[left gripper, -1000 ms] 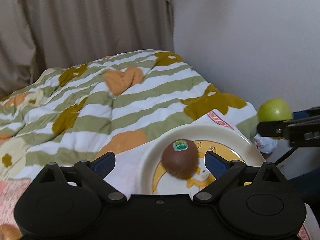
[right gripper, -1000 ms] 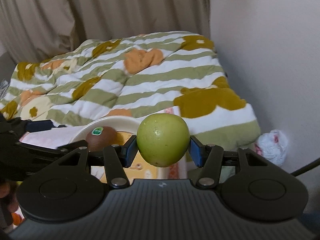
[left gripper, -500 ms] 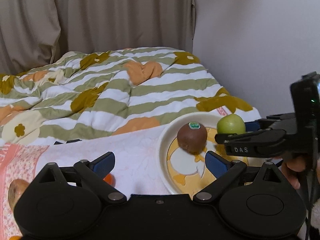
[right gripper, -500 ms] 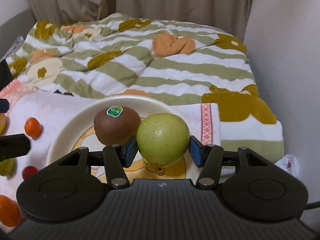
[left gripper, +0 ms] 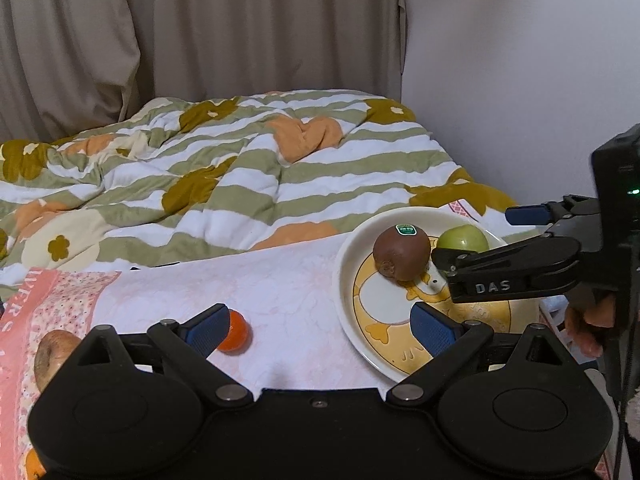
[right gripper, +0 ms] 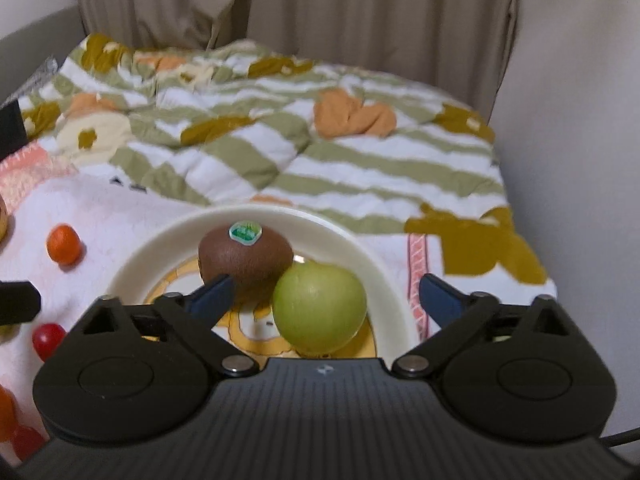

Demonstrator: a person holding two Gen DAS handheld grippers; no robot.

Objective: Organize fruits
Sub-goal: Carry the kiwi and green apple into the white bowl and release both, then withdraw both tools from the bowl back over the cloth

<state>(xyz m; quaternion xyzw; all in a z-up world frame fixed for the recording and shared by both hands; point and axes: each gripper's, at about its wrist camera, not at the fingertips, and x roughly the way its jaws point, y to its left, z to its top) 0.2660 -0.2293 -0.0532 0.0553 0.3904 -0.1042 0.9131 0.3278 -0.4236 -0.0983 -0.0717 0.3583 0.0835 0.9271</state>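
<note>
A cream plate [right gripper: 384, 276] with a yellow cartoon print lies on a white-pink cloth [left gripper: 288, 292]. On it sit a brown kiwi [right gripper: 245, 258] with a green sticker and a green apple [right gripper: 319, 307], touching each other. My right gripper [right gripper: 326, 294] is open, its fingers either side of the apple without gripping it. In the left wrist view the plate [left gripper: 348, 304], kiwi [left gripper: 402, 253] and apple [left gripper: 463, 239] show at the right, with the right gripper's fingers [left gripper: 508, 268] over the plate. My left gripper [left gripper: 320, 326] is open and empty above the cloth.
A small orange fruit [left gripper: 236, 332] lies by my left fingertip and a brownish fruit [left gripper: 52, 354] at the far left. Small orange [right gripper: 63, 245] and red [right gripper: 48, 340] fruits lie on the cloth. A striped quilt [left gripper: 240, 176] covers the bed behind; a wall [left gripper: 520, 80] stands on the right.
My right gripper has opened and let the green apple go onto the plate beside the kiwi. My left gripper has drawn back to the left, away from the plate.
</note>
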